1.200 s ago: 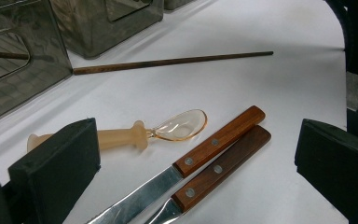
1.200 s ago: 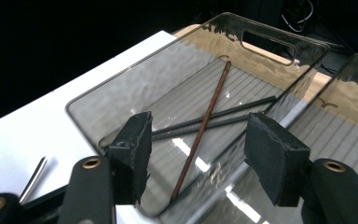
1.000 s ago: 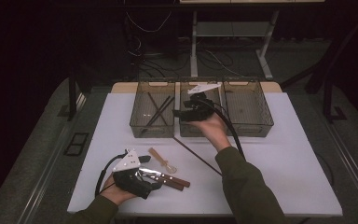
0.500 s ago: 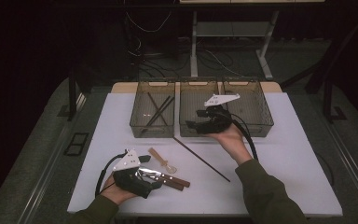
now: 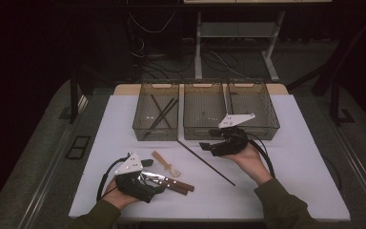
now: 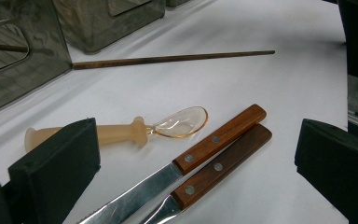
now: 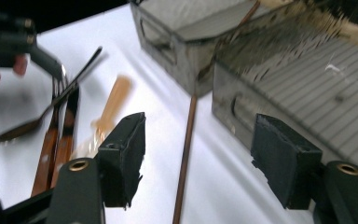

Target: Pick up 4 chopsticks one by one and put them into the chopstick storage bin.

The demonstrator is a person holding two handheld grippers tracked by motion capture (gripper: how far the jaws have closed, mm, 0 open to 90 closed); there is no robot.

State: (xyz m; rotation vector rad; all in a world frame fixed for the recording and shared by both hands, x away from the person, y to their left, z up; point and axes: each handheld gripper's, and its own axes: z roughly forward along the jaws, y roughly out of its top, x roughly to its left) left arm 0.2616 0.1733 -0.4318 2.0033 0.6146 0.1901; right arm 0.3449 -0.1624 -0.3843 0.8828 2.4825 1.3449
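Three bins stand in a row at the far side of the table. The left bin holds two crossed chopsticks; the middle bin and the right bin sit just beside it. In front of the middle bin a single chopstick lies slantwise on the table. To its left lies a small spoon, and nearer the front edge two knives lie side by side, touching

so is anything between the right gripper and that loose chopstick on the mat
Nothing visible. The right gripper has open, empty jaws, and the chopstick lies on bare white mat straight ahead between them. The bins stand beyond it.
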